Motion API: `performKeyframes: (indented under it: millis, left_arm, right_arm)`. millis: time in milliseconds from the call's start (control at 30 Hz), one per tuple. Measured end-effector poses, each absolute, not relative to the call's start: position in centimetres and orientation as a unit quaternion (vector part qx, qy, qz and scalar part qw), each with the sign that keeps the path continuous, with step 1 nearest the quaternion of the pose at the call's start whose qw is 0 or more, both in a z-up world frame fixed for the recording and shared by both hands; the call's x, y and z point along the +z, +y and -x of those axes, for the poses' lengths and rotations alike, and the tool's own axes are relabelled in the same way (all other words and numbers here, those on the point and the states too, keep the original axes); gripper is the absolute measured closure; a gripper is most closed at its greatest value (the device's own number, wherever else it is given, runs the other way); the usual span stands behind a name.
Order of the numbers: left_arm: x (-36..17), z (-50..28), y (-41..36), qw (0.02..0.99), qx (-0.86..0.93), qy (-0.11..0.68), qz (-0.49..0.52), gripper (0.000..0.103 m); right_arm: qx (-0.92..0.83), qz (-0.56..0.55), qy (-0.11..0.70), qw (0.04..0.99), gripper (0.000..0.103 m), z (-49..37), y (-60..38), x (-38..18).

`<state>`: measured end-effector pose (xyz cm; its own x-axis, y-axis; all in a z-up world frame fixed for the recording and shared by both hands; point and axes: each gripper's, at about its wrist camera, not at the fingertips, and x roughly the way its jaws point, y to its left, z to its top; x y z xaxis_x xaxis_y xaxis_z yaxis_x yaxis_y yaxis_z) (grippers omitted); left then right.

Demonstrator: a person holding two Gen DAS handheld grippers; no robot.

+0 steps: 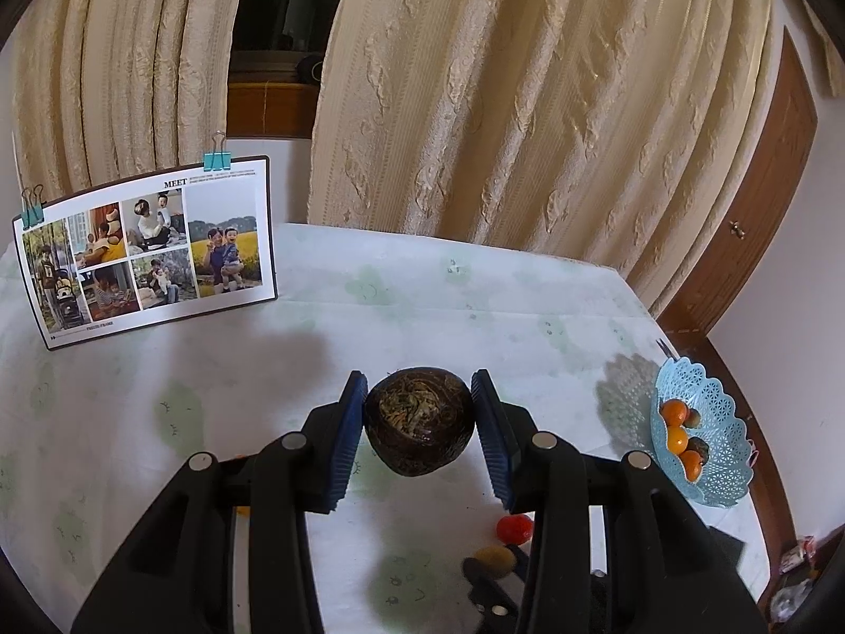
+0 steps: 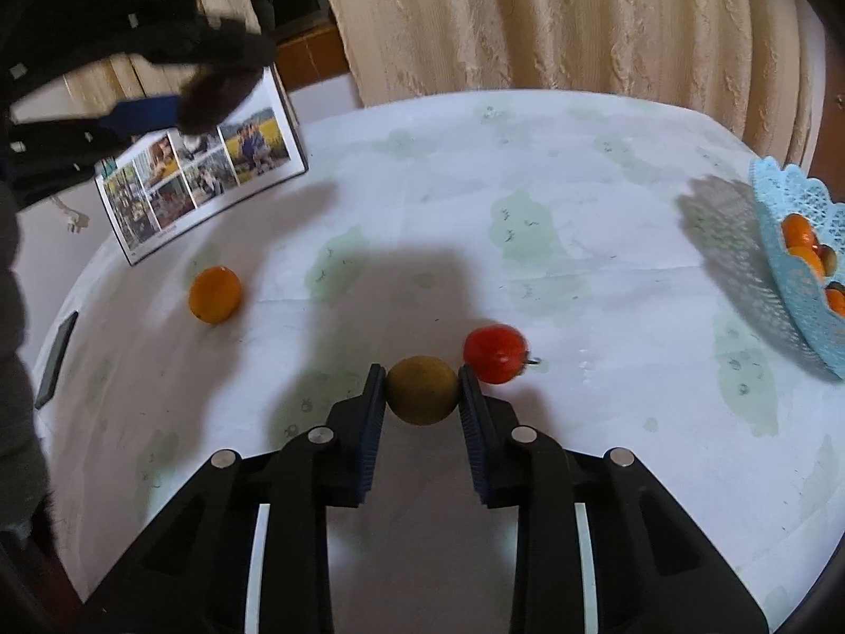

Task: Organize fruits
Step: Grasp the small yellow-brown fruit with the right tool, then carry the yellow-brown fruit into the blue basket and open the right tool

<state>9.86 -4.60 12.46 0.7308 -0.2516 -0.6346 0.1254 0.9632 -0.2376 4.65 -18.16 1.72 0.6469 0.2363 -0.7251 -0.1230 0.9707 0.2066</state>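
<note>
My left gripper is shut on a dark brown, rough-skinned round fruit, held up above the table. In the right wrist view that same dark fruit and the left gripper show at the upper left. My right gripper is shut on a yellow-brown round fruit down at the tablecloth. A red fruit lies just right of its right finger. An orange rests to the left. The blue lace basket at the right edge holds several small oranges.
A photo board with clips leans at the table's far left. A dark flat device lies near the left edge. Cream curtains hang behind the round table. A wooden door stands at the right.
</note>
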Motion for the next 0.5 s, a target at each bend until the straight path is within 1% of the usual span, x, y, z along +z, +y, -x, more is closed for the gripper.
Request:
performKeyframes:
  millis: [300, 500]
  left_arm:
    - [12.5, -9.5, -5.2, 0.927, -0.107, 0.351, 0.084, 0.062]
    - [12.6, -9.2, -5.8, 0.927, -0.115, 0.349, 0.077, 0.062]
  right_arm:
    - [0.061, -0.11, 0.361, 0.924, 0.074, -2.4, -22.8, 5.0]
    - [0.001, -0.137, 0.321, 0.937, 0.074, -0.8, -28.1, 7.3]
